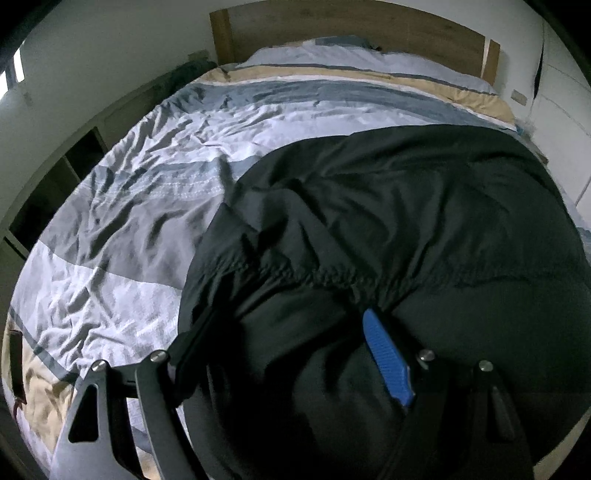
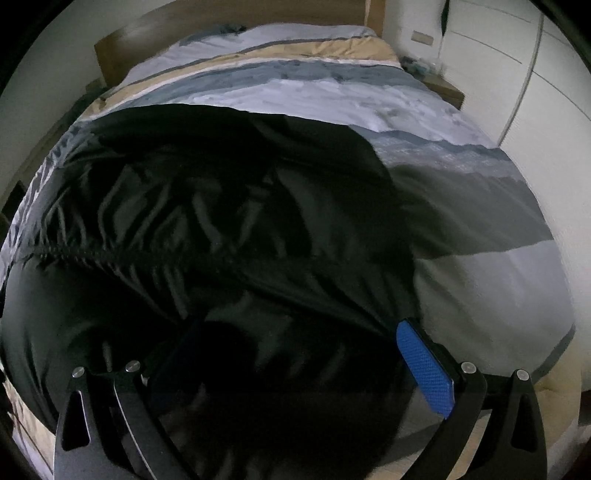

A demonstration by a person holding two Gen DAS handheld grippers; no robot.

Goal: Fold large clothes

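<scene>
The setting is identified as a bedroom in a home. A large bed [image 1: 155, 206] is seen, covered by a rumpled duvet in white, grey-blue and tan bands, with a pillow [image 1: 332, 51] at the far end against a wooden headboard [image 1: 332, 26]. Open shelving [image 1: 55, 177] is noted along one side of the bed. On the other side, a small bedside table [image 2: 445, 90] is placed near white wardrobe doors [image 2: 517, 66]. A wall switch plate [image 2: 423, 37] is fitted on the plain white wall.
</scene>
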